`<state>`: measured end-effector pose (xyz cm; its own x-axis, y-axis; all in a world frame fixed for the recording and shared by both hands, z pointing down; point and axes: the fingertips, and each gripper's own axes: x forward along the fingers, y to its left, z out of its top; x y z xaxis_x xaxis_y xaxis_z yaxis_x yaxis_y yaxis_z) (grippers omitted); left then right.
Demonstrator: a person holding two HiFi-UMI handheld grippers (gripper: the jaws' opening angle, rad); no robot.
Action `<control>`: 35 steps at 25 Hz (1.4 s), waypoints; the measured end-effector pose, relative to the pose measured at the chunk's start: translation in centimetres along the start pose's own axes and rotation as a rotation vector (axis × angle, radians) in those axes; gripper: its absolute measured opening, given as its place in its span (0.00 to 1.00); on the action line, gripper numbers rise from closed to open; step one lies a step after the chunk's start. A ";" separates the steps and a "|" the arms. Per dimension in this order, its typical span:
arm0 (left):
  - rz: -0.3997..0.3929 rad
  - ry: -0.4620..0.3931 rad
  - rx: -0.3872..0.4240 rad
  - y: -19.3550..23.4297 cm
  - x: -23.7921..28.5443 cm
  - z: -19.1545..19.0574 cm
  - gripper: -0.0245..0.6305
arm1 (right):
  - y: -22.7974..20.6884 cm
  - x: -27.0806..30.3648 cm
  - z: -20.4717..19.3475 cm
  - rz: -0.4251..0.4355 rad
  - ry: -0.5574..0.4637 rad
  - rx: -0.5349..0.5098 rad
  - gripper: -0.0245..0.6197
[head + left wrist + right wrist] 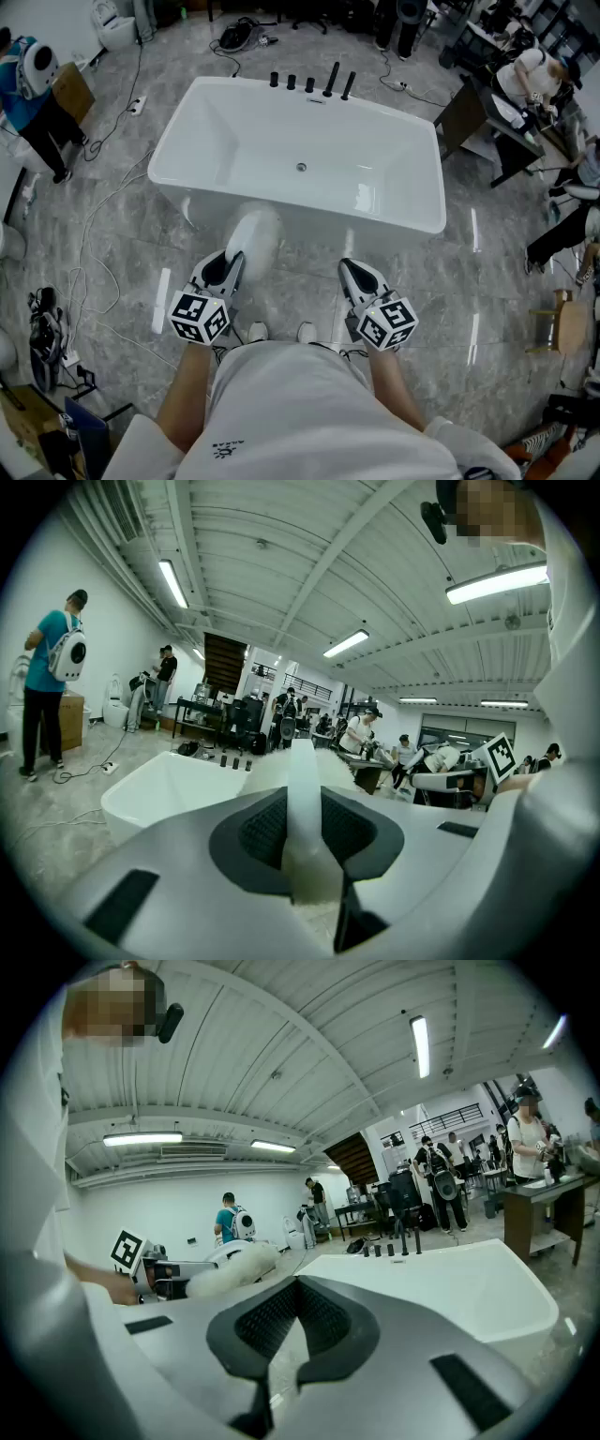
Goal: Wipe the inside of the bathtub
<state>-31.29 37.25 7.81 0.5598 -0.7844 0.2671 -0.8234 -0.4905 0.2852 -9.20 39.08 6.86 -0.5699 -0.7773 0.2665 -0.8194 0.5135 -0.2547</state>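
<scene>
white shirt [281, 403] fills the bottom of the head view, with both tongs held out just above it. left gripper [232, 265], lower centre-left, is clamped on the thin white handle of a fluffy duster [255, 234], whose head points up-frame toward the tub. right gripper [354, 272], lower centre-right, has its jaws closed together with nothing between them. bathtub [375, 211] sits in the upper centre, empty and dry-looking, with the drain [301, 168] at mid-floor and dark tap fittings [311, 84] along its top edge. wiping has not yet begun, as the duster is short of the rim.

likely risks: the slim handle could twist or slip in the jaws once the head presses on the curved wall, and a long reach could knock the fittings. loose cables [94, 216] at mid-left could catch a foot.
</scene>
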 end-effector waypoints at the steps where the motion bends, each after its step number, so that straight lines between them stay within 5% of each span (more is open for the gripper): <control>1: -0.002 0.000 0.002 0.0 0.0 0.0 0.18 | 0.1 0.0 0.0 0.001 0.001 -0.001 0.07; 20: -0.006 -0.023 -0.006 1.6 -2.5 0.0 0.18 | 3.9 0.4 -0.5 0.042 -0.019 -0.026 0.07; 35: 0.040 -0.042 -0.038 7.6 -7.7 -1.5 0.18 | 9.0 4.2 -3.0 0.052 0.041 -0.022 0.07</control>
<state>-41.69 40.09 9.29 0.5216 -0.8186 0.2403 -0.8405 -0.4446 0.3097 -19.12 41.55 8.42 -0.6133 -0.7340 0.2917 -0.7896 0.5609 -0.2489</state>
